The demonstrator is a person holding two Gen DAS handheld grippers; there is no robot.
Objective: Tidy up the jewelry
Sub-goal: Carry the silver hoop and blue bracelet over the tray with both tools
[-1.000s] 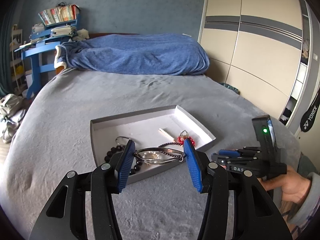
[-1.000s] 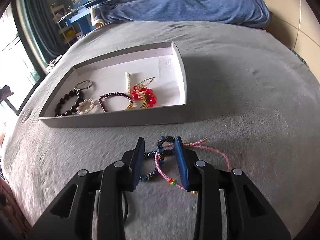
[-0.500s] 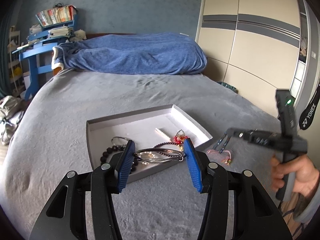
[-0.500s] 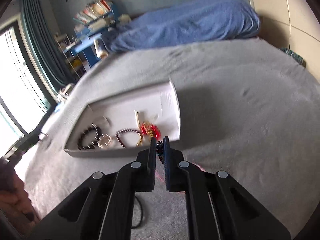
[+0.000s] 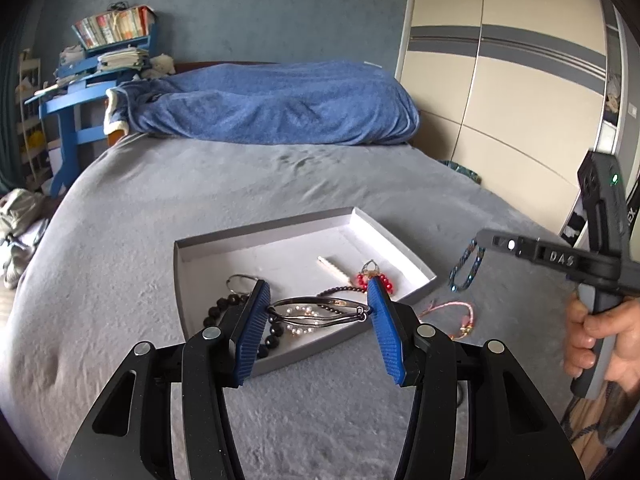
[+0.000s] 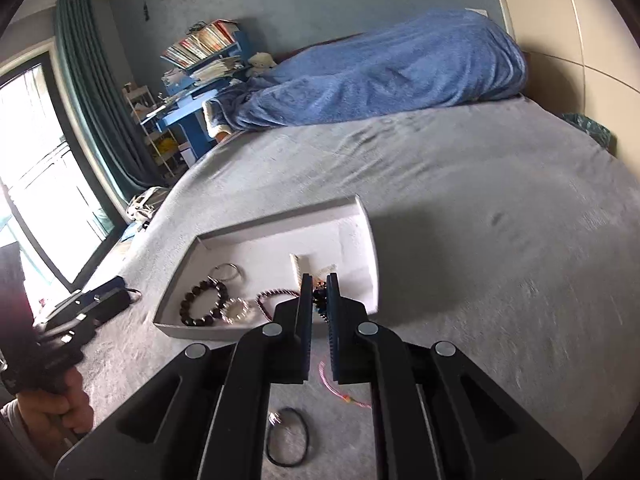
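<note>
My left tool (image 5: 318, 322) holds a dark metal bangle (image 5: 318, 312) crosswise between its blue pads, poised over the near edge of the shallow grey tray (image 5: 182, 276), where I judge it is meant to be set down. My right tool (image 6: 319, 304) is pinched nearly closed on a blue-and-dark beaded bracelet (image 5: 466, 266), which dangles from its tip clear of the bed beside the tray's right edge; the jaws have just been closing, with the bracelet between them. Held this high, it looks ready to be carried over the rim.

Still on the bed (image 5: 120, 216), near its front edge: a pink cord bracelet (image 5: 452, 312) just outside the tray's near right corner, and a black elastic loop (image 6: 288, 438) closer to me. Inside the tray lie a black bead bracelet (image 6: 198, 306) and a pearl piece (image 6: 236, 308) toward the near left, a thin ring-shaped hoop (image 6: 228, 271) behind them, a dark red beaded strand (image 6: 276, 296), red bead earrings (image 5: 374, 280) and a white clip (image 5: 332, 268) toward the middle.

The grey cover is soft and rumpled, so small pieces may sink into it. Beyond, a blue blanket (image 5: 272, 108) is heaped at the head of the bed; a blue desk (image 5: 76, 100) piled with books stands to the left, a wardrobe (image 5: 500, 80) to the right, and green curtains (image 6: 100, 100) frame a bright window.
</note>
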